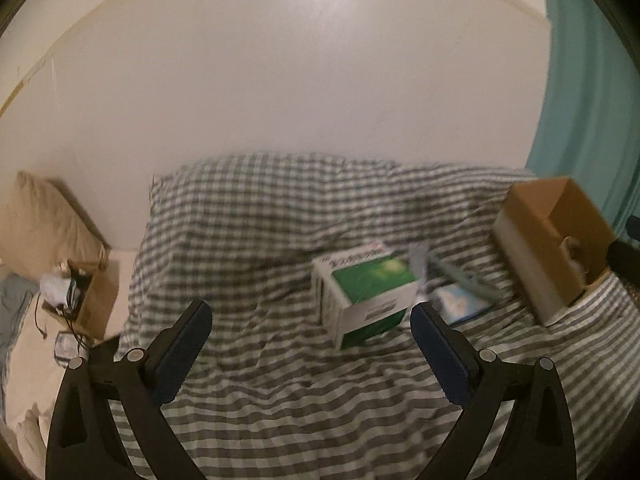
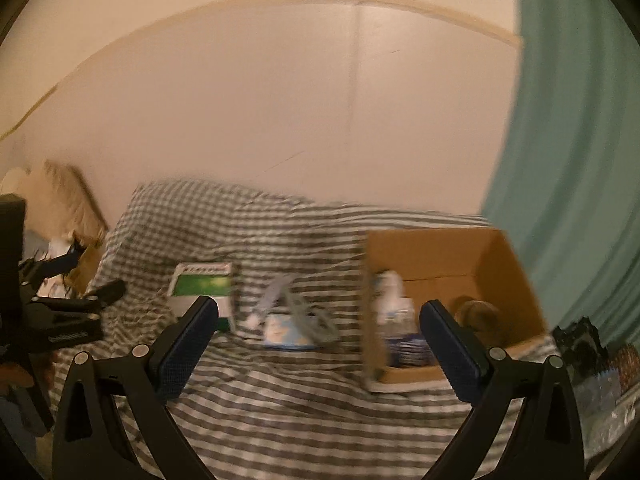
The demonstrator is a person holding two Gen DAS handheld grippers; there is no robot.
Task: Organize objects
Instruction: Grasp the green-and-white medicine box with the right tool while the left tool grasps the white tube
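Observation:
A green and white box [image 1: 366,292] lies on the checked bedcover [image 1: 280,380]; it also shows in the right wrist view [image 2: 202,286]. An open cardboard box [image 1: 554,248] stands at the right, holding a bottle [image 2: 394,304] and other items. A light blue flat packet [image 2: 288,330] with a grey-green item [image 2: 304,312] on it lies between them. My left gripper [image 1: 312,314] is open and empty, short of the green box. My right gripper [image 2: 320,312] is open and empty, above the bedcover near the cardboard box. The left gripper shows at the left edge in the right wrist view [image 2: 76,312].
A plain wall [image 1: 300,80] backs the bed. A teal curtain [image 2: 572,160] hangs at the right. A small cardboard box with cables and clutter [image 1: 76,296] sits at the left beside the bed. Dark objects [image 2: 580,340] lie at the far right.

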